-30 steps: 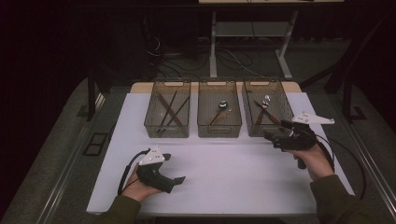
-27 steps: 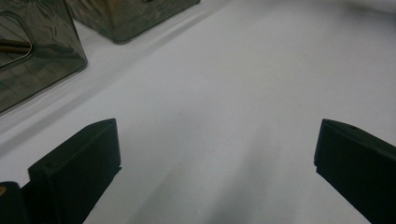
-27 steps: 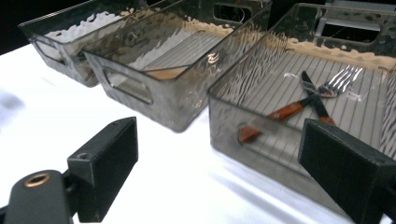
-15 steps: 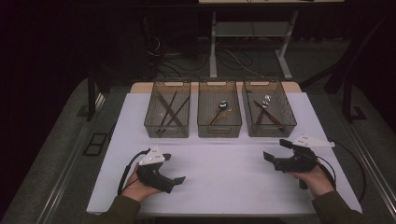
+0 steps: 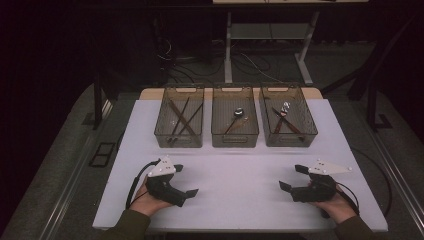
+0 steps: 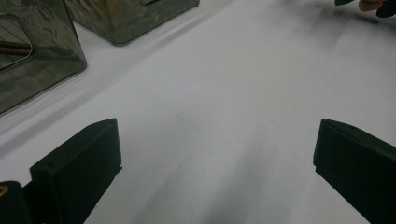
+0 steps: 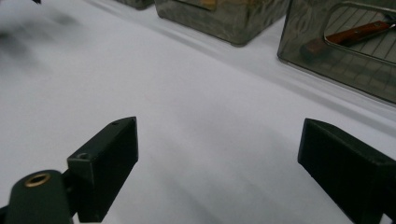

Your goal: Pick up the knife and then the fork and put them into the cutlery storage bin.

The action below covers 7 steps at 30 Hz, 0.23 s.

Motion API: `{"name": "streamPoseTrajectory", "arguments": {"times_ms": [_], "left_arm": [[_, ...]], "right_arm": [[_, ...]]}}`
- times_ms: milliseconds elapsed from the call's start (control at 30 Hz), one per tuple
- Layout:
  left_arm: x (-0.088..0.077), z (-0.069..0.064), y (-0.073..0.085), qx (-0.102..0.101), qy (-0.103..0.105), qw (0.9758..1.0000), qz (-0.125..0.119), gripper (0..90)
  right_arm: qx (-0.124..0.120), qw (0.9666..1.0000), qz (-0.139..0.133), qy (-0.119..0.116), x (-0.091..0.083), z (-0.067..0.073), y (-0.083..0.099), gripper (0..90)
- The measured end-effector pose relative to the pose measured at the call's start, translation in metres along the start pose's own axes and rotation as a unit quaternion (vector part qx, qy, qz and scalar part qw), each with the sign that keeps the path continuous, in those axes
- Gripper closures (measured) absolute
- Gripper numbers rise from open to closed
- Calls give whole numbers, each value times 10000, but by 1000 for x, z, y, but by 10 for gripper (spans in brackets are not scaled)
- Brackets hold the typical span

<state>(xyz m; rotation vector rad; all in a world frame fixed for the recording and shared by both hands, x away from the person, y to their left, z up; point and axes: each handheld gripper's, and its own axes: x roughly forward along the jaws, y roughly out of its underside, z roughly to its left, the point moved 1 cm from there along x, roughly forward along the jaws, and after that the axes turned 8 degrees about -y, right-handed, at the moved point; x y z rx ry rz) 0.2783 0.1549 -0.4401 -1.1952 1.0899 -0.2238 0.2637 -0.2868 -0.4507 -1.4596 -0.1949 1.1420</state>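
You are holding both grippers low over the near part of the white table (image 5: 240,165), jaws standing wide with nothing between them; the left gripper (image 5: 184,179) is sitting at the near left, the right gripper (image 5: 294,176) at the near right, well apart from each other. Three mesh baskets are standing in a row at the far side; the left basket (image 5: 179,136) is holding long dark sticks, though dim light is making them hard to name; the middle basket (image 5: 235,136) is holding a spoon (image 5: 236,118); the right basket (image 5: 289,136) is holding brown-handled cutlery (image 5: 283,120), its ends too small to tell. Your right gripper view is cropping that basket (image 7: 345,56) yet showing a reddish-brown handle (image 7: 355,33) plainly; your left gripper view is giving basket walls (image 6: 37,51), edge-cut, and the other hand's tip at the top corner.
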Motion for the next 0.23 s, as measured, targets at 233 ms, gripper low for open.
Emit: {"name": "streamPoseTrajectory", "arguments": {"times_ms": [233], "left_arm": [[0, 0, 0, -13, 5, 10000, -8, 0]], "right_arm": [[-8, 10000, 14, 32, 0, -4, 1, 118]]}}
